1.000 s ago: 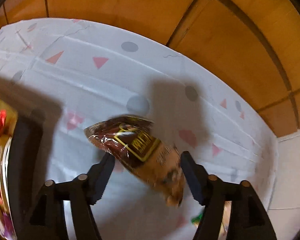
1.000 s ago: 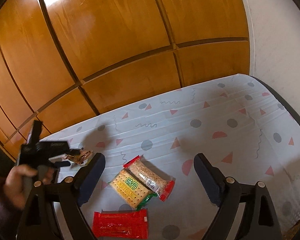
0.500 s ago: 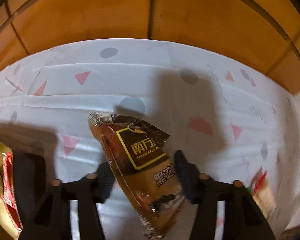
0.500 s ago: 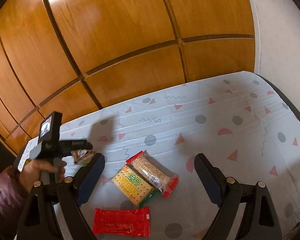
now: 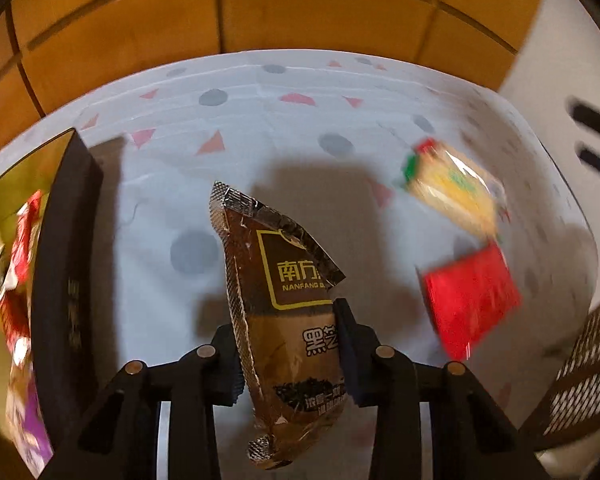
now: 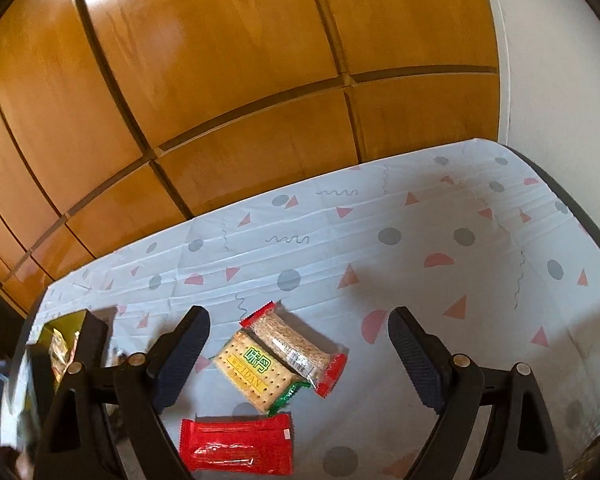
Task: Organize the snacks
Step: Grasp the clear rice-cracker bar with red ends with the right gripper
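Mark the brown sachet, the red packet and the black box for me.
brown sachet (image 5: 296, 320): left wrist view, middle of the pack, between the claw fingers.
red packet (image 6: 238, 446): right wrist view, centre of the wrapper.
black box (image 5: 66, 280): left wrist view, its dark side wall.

On the surface (image 6: 420, 240), a cracker pack (image 6: 252, 372) and a grain bar (image 6: 296, 350) lie side by side, touching, with a flat packet (image 6: 238, 446) just in front of them. To their left stands a box (image 6: 90, 336) with snacks inside. A wooden wall (image 6: 220, 80) rises behind the surface.
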Motion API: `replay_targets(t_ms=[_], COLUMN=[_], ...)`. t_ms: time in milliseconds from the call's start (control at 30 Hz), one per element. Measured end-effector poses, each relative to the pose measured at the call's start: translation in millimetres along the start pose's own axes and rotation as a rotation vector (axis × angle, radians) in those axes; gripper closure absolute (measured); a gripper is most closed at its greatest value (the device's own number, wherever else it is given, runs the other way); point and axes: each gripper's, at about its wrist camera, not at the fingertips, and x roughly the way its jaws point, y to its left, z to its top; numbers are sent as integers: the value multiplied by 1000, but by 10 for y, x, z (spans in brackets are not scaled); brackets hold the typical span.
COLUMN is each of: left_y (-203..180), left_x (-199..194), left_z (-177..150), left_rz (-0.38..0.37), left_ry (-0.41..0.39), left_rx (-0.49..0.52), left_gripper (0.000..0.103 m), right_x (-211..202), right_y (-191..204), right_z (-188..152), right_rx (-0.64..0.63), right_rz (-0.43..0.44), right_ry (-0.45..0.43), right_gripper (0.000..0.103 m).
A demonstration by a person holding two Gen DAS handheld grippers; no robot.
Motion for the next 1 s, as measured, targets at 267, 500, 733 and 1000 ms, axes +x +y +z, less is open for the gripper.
replay_targets(t_ms=[267,500,733,1000], left_y=[33,54,69,56], left_x=[-104,-100,-94,-88], left_z=[-252,-297,-303,-310], left_rz=[-19,-39,-55,-44], left_ry=[-78,-100,-109,-117], left_rx=[41,36,25,18], left_gripper=[65,65,65,64], right_x=[341,774,1278,1459], right_y=[190,386,353,199], right_z=[-57,105,-77,-147], right_rx=[-88,-198,-283,-287], right_rz=[87,8,-78,-117], right_ry=[235,342,464,503], right_gripper=[66,59,55,67])
